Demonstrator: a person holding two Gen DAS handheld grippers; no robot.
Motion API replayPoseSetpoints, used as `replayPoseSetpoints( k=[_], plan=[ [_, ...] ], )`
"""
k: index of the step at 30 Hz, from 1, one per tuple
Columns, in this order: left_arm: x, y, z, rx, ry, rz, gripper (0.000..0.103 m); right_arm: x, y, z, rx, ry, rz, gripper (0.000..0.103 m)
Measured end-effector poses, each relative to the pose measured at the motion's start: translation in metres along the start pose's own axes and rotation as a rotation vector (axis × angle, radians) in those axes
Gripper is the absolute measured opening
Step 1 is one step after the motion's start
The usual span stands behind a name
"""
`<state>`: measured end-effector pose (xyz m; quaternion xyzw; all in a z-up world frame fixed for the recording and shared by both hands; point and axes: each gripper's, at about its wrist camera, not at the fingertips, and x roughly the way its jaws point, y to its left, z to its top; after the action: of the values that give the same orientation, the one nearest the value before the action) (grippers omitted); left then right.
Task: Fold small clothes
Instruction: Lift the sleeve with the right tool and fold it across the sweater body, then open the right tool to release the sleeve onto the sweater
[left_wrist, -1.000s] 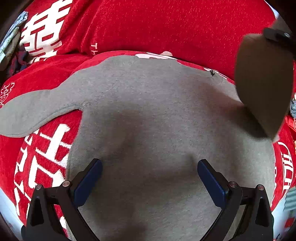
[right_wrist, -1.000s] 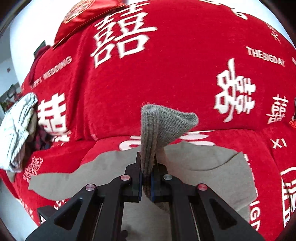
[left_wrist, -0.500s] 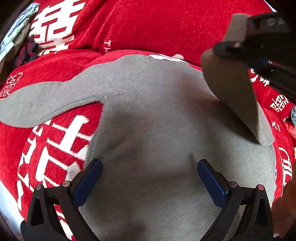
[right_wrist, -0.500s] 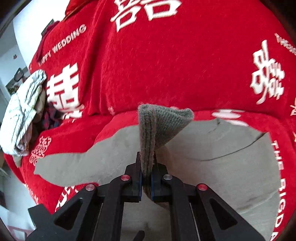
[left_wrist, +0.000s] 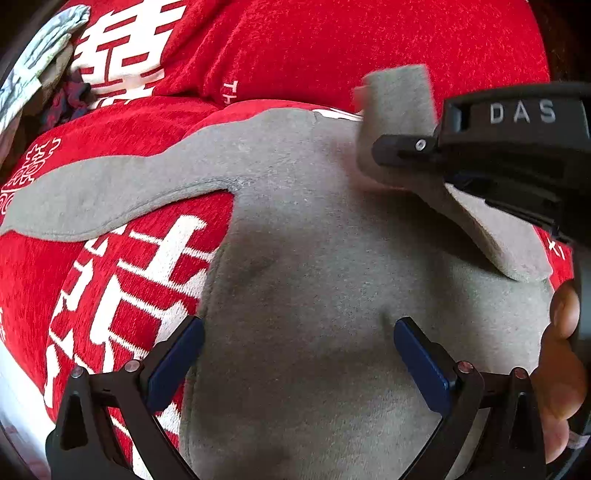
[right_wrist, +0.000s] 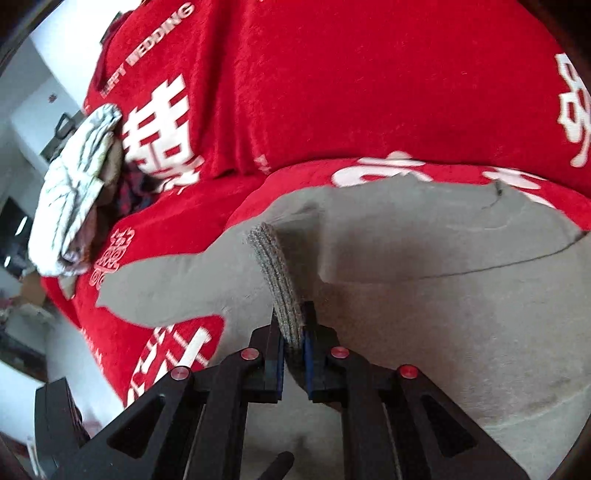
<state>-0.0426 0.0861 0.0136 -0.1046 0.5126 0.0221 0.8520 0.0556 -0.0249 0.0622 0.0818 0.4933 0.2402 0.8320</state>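
A small grey long-sleeved top (left_wrist: 314, 258) lies flat on a red cover. My right gripper (right_wrist: 293, 332) holds the ribbed cuff (right_wrist: 273, 266) of its right sleeve, folded in low over the body of the top (right_wrist: 443, 332). Its jaws are opening, and the cuff is still between the pads. In the left wrist view that gripper (left_wrist: 380, 151) comes in from the right with the cuff (left_wrist: 399, 110) sticking out past it. My left gripper (left_wrist: 297, 354) hangs open over the lower body of the top, holding nothing. The other sleeve (left_wrist: 110, 192) lies stretched out to the left.
The red cover (left_wrist: 332, 44) with white characters spreads under the top and rises behind it. A pile of pale crumpled clothes (right_wrist: 74, 184) sits at the far left edge. A hand (left_wrist: 561, 369) shows at the right of the left wrist view.
My right gripper came down and leftward with the cuff, carrying the sleeve across over the body of the top. The left gripper stayed open and shifted slightly.
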Motion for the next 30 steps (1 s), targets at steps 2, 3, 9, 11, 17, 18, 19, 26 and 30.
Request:
replayPoseSetpoints(
  k=[2, 3, 9, 11, 17, 18, 19, 26, 30],
  plan=[
    [-0.001, 0.002, 0.000, -0.005, 0.004, -0.001, 0.103, 0.003, 0.005, -0.002, -0.027, 0.023, 0.025, 0.011],
    [-0.001, 0.002, -0.001, -0.005, 0.005, 0.000, 0.103, 0.006, 0.008, -0.004, -0.043, 0.044, 0.040, 0.012],
    [0.000, 0.008, 0.000, -0.030, 0.023, 0.001, 0.103, 0.009, 0.006, -0.008, -0.049, 0.085, 0.063, 0.034],
    [-0.003, 0.009, 0.002, -0.039, 0.023, -0.008, 0.103, -0.004, 0.002, -0.004, -0.039, 0.050, 0.071, 0.048],
    [-0.013, -0.010, 0.018, -0.014, -0.013, -0.043, 0.103, -0.065, -0.043, 0.000, -0.019, -0.089, -0.018, 0.064],
    [-0.012, -0.016, 0.022, -0.006, -0.014, -0.051, 0.103, -0.071, -0.056, -0.002, -0.009, -0.095, -0.069, 0.064],
    [-0.010, -0.022, 0.026, 0.002, -0.013, -0.060, 0.103, -0.075, -0.072, -0.005, 0.007, -0.093, -0.132, 0.064],
    [0.035, -0.085, 0.031, 0.166, 0.040, -0.010, 0.103, -0.077, -0.174, -0.050, 0.162, -0.024, -0.350, 0.063],
    [0.033, -0.093, 0.030, 0.198, 0.016, 0.025, 0.103, -0.097, -0.197, -0.061, 0.195, -0.087, -0.263, 0.063]
  ],
)
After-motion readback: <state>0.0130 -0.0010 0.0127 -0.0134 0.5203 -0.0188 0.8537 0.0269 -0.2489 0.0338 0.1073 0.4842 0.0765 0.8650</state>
